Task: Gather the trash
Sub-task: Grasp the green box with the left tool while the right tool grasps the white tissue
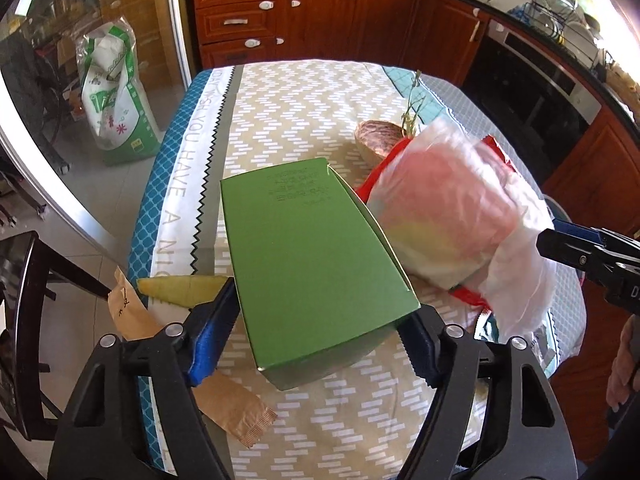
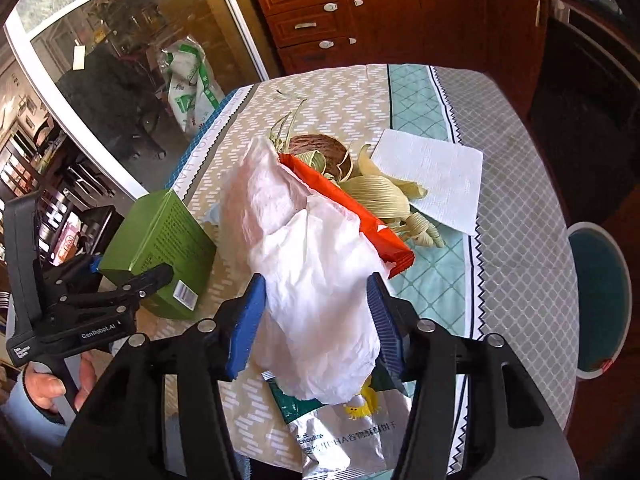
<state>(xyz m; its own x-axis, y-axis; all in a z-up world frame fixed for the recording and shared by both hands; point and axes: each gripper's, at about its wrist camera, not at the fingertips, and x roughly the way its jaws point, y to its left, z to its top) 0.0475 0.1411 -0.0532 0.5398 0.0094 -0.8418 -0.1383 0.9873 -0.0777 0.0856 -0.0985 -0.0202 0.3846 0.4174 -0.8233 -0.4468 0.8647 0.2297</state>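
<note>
A green cardboard box [image 1: 312, 248] lies on the patterned tablecloth [image 1: 300, 100], and my left gripper [image 1: 320, 308] is shut on its near end, one pad on each side. From the right wrist view the same box [image 2: 160, 232] and left gripper [image 2: 132, 268] sit at the table's left edge. My right gripper [image 2: 316, 284] is shut on a crumpled white plastic bag [image 2: 304, 240], which holds a red wrapper [image 2: 348, 208]. The bag [image 1: 448, 208] looks blurred in the left wrist view, with the right gripper [image 1: 548, 240] at its right.
Corn husks [image 2: 380, 192], a white napkin [image 2: 432, 176] and a brown round shell [image 2: 316, 146] lie beyond the bag. A silver snack packet [image 2: 348, 432] lies under it. A brown paper bag [image 1: 232, 400] and a yellow husk piece [image 1: 180, 288] lie by the left edge. A dark chair [image 1: 24, 320] stands left.
</note>
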